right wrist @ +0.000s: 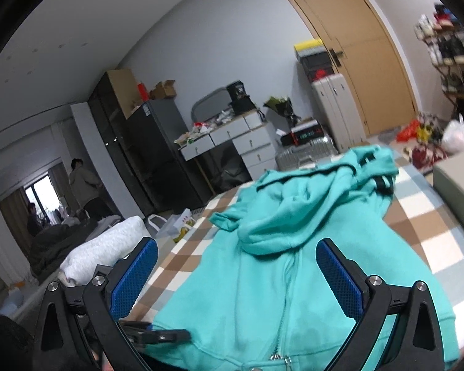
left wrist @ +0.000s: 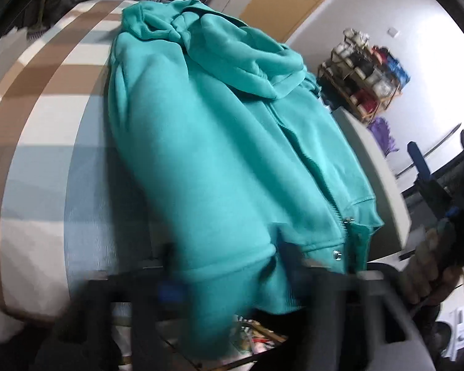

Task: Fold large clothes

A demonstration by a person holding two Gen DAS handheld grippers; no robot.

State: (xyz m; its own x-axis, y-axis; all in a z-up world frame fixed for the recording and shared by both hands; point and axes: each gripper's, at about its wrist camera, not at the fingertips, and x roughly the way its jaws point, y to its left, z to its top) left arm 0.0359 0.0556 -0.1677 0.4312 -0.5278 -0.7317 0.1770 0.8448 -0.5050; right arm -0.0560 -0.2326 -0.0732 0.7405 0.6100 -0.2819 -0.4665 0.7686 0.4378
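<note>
Checked bedding (right wrist: pixel 430 232) on the bed carries a teal zip hoodie (left wrist: pixel 201 142), laid flat with its hood at the far end. The fold looks barely begun. Left claw (left wrist: pixel 232 284), blurred at the near hem, seems narrowed onto the cloth; right claw (right wrist: pixel 236 275) stands wide above the hem, gripping nothing. Next it likely must pinch the hem.

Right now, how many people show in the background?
2. One person stands in the far doorway at left; another sits lower, nearer the window. Others may be hidden.
</note>
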